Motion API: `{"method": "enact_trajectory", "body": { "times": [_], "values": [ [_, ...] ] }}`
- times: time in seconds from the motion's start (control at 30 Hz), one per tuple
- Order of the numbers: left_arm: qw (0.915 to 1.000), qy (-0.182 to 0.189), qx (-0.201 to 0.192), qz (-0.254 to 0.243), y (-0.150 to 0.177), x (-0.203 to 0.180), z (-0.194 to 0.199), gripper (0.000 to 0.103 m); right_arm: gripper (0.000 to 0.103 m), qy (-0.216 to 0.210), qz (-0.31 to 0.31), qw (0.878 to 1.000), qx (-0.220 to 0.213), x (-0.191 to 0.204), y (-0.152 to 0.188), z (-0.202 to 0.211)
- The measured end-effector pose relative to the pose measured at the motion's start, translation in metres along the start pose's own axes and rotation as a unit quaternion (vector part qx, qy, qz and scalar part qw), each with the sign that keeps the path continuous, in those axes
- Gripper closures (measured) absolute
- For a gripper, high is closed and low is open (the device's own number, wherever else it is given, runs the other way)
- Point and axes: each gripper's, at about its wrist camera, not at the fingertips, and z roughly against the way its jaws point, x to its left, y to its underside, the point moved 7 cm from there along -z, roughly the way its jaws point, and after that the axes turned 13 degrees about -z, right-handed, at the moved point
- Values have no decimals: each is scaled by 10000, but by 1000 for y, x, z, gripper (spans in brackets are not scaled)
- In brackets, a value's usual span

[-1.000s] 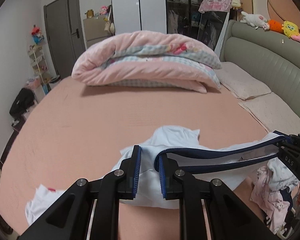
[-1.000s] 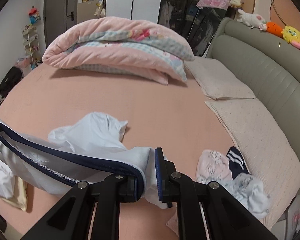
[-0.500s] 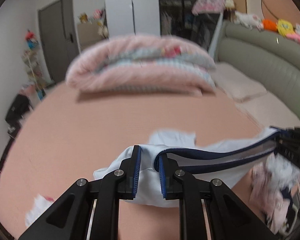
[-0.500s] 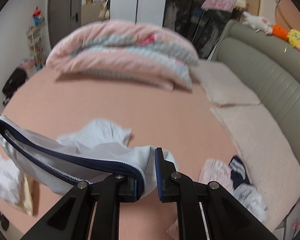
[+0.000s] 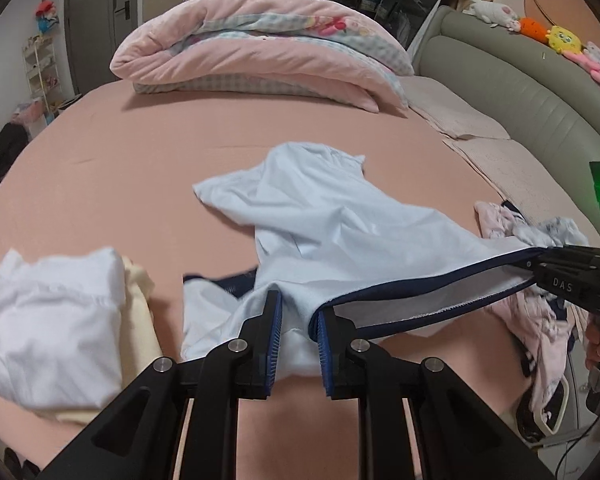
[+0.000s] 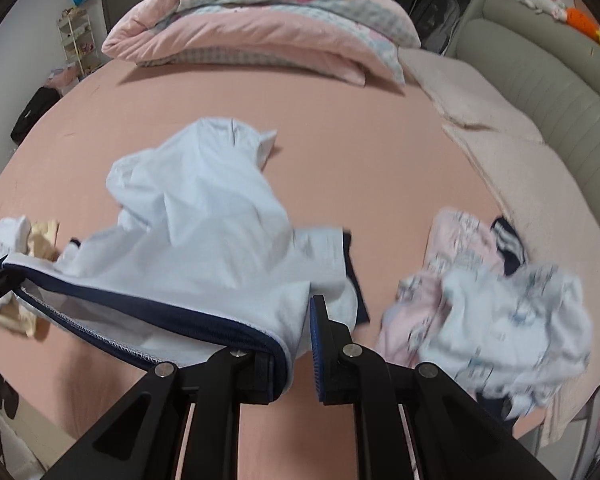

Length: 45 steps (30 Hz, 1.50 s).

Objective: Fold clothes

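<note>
Pale blue garment [image 5: 332, 220] with a navy-trimmed hem lies across the middle of the frame, its far end spread on the pink bed [image 5: 140, 152] and its hem lifted and stretched between two grippers. The left gripper [image 5: 296, 332], bottom centre, is nearly closed with cloth pinched between its blue pads; the right gripper [image 6: 296, 344] clamps the hem's other end the same way. Two other clothing heaps show: a white and cream one [image 5: 56, 316] at lower left, a pink patterned one [image 6: 496, 296] at right. One folded pink quilt [image 5: 260, 44] sits at the upper centre.
</note>
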Motion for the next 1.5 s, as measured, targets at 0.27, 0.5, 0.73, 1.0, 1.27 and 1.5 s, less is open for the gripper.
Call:
{"method": "enact_trajectory", "body": {
  "times": [0.27,0.5,0.73,1.0,1.27,1.5],
  "values": [
    [9996,139,213,125,57,-18,0,88,92,-152,39,9996,253,-8,56,-12],
    [9990,229,219,316,86,-28,0,88,92,-142,101,9993,317,-9,77,-20],
    [9975,387,185,560,109,-31,-3,88,92,-215,141,9988,428,-12,92,-27],
    [9978,423,170,473,124,-29,-8,88,92,-354,89,9978,552,-14,106,-38],
    [9968,329,-51,732,142,-26,-8,88,84,-292,85,9983,492,-20,123,-48],
    [9944,308,-230,982,156,-28,-4,88,83,-330,-79,9989,310,-27,130,-45]
  ]
}}
